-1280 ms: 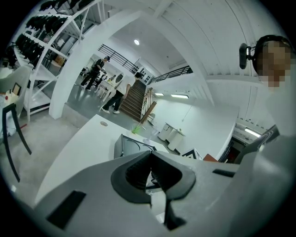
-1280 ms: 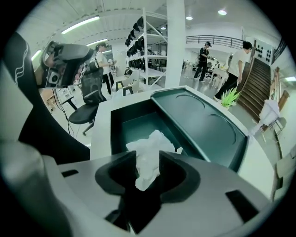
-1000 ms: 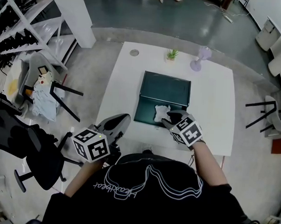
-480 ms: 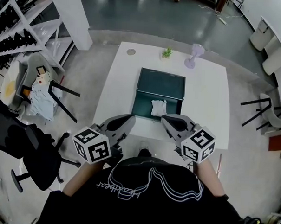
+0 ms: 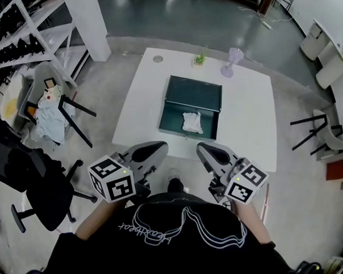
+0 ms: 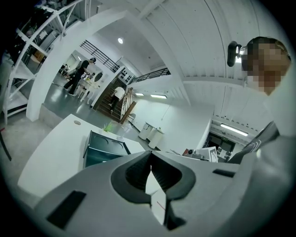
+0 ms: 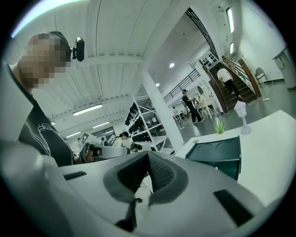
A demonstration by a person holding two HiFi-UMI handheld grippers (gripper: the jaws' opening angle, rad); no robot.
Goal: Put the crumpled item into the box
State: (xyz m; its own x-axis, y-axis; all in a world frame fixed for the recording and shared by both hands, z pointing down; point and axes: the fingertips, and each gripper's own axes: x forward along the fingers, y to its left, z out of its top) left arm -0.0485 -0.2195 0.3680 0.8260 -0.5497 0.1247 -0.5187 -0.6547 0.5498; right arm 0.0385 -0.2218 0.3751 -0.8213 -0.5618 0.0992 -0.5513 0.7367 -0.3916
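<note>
The crumpled white item lies inside the open dark green box in the middle of the white table. Both grippers hang close to my body, short of the table's near edge and apart from the box. My left gripper is shut with nothing between its jaws, and so is my right gripper. In the left gripper view, the left gripper has its pads together, with the box ahead to the left. In the right gripper view, the right gripper is shut and empty, with the box ahead to the right.
On the white table a small plant, a pale purple stand fan and a round disc sit along the far edge. A tipped chair and a black office chair stand left; another chair stands right.
My right gripper let go of the crumpled item inside the box, drew back towards my body and shut. The left gripper has hardly moved.
</note>
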